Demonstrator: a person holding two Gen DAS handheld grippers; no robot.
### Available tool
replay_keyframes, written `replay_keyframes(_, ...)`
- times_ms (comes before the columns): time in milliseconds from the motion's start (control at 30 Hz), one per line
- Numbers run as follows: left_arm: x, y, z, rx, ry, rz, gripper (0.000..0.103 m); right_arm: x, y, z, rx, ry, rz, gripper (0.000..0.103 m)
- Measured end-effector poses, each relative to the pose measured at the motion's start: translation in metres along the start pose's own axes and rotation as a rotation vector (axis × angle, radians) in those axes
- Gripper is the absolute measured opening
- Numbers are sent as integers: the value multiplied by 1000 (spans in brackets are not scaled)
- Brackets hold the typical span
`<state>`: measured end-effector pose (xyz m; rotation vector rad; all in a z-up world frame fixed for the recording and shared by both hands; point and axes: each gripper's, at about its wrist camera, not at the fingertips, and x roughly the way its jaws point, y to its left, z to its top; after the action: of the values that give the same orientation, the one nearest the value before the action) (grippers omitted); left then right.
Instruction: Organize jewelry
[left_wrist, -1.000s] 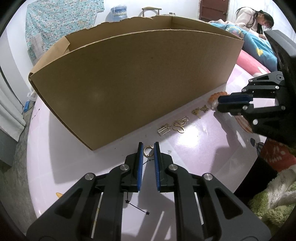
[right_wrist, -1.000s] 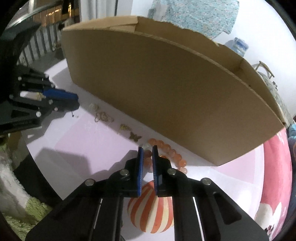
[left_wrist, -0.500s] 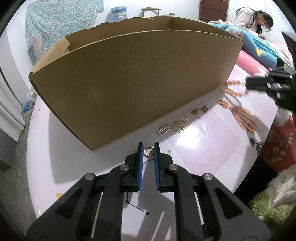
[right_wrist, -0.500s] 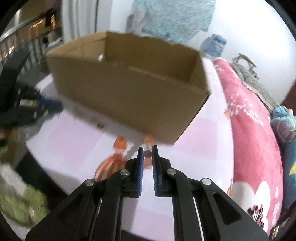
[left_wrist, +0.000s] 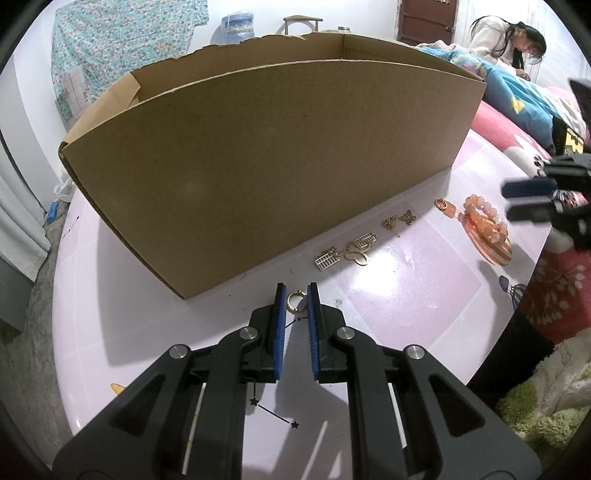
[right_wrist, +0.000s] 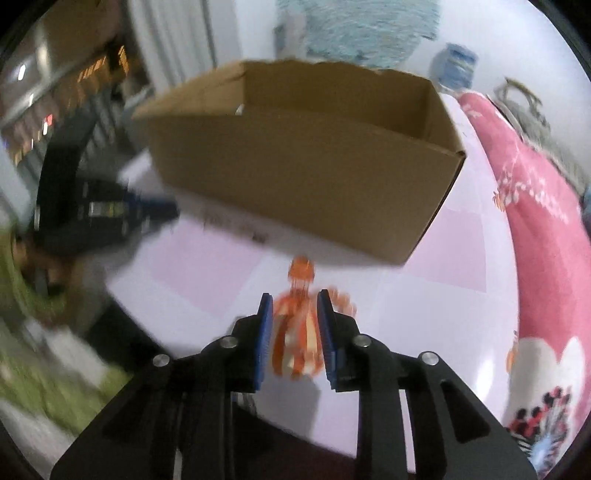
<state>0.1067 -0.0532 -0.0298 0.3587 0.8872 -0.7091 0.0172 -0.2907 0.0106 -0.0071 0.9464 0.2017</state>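
Observation:
My left gripper (left_wrist: 296, 290) points down at the lilac table (left_wrist: 406, 295), its blue pads shut on a small gold ring (left_wrist: 296, 300). Several gold charms (left_wrist: 356, 254) lie in a row along the front wall of the open cardboard box (left_wrist: 277, 166). An orange bead bracelet (left_wrist: 484, 218) lies on an orange striped balloon figure on the table top. My right gripper (left_wrist: 524, 201) hangs just right of it, jaws opening with nothing between them. The right wrist view is blurred: its gripper (right_wrist: 293, 299) is above the striped figure, beads (right_wrist: 341, 301) beside the right finger, box (right_wrist: 295, 184) behind.
A person (left_wrist: 509, 37) sits on a bed with a pink blanket (right_wrist: 546, 221) at the back right. A green rug (left_wrist: 546, 398) lies off the table's right edge. A water bottle (left_wrist: 238, 24) and patterned cloth stand behind the box.
The right gripper lifted the bead bracelet off the table and swung right with it. Its jaws have now parted and the bracelet lies on the striped figure. The left gripper kept still.

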Motion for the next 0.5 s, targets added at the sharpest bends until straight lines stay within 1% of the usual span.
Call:
replay_keyframes(100,0,0,-1,1,0,-1,10,13,-3,12,15,-16,10,25)
replay_keyframes(300,1,0,-1,4,0,-2,10,46,-4,24,-9,38,26,25)
replay_keyframes(500,2,0,-1,-4,-1,-5,10,60,2,26,-44,66,-7,24)
